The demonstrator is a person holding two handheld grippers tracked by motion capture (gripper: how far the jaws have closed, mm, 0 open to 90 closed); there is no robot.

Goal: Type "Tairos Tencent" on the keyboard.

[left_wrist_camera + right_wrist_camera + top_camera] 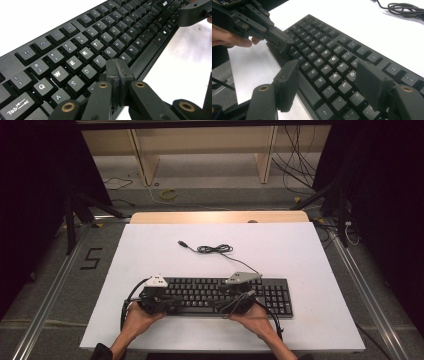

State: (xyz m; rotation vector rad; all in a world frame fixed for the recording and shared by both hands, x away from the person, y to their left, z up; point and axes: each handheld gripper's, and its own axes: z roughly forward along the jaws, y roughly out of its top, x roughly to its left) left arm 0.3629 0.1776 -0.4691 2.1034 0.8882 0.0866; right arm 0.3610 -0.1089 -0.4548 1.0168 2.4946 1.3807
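The keyboard (225, 296) is judged to be light but long, stiff along its body and unlikely to flex, with smooth plastic edges that may slip under narrow pads. Its keycaps are loose-fitting parts, so pressure on them is best avoided; a hold on the front rail below the space bar, or on the two short ends, would be considered safer, with both ends taken together so that the board is kept level.

Nearest the keyboard's front edge, the left gripper (117, 75) is seen with its jaws pressed flat together and nothing between them, the tip poised over the lower letter rows near the left end. The right gripper (332, 85) is held over the middle of the same front edge with its jaws spread wide, the keys visible in the gap and no pad touching anything.

The keyboard itself is a black full-size board with white legends and a number pad at its right end, lying square on the white table (150, 250) close to the near edge. Beyond its back edge, a black cable (215, 249) is loosely coiled, ending in a plug farther left.
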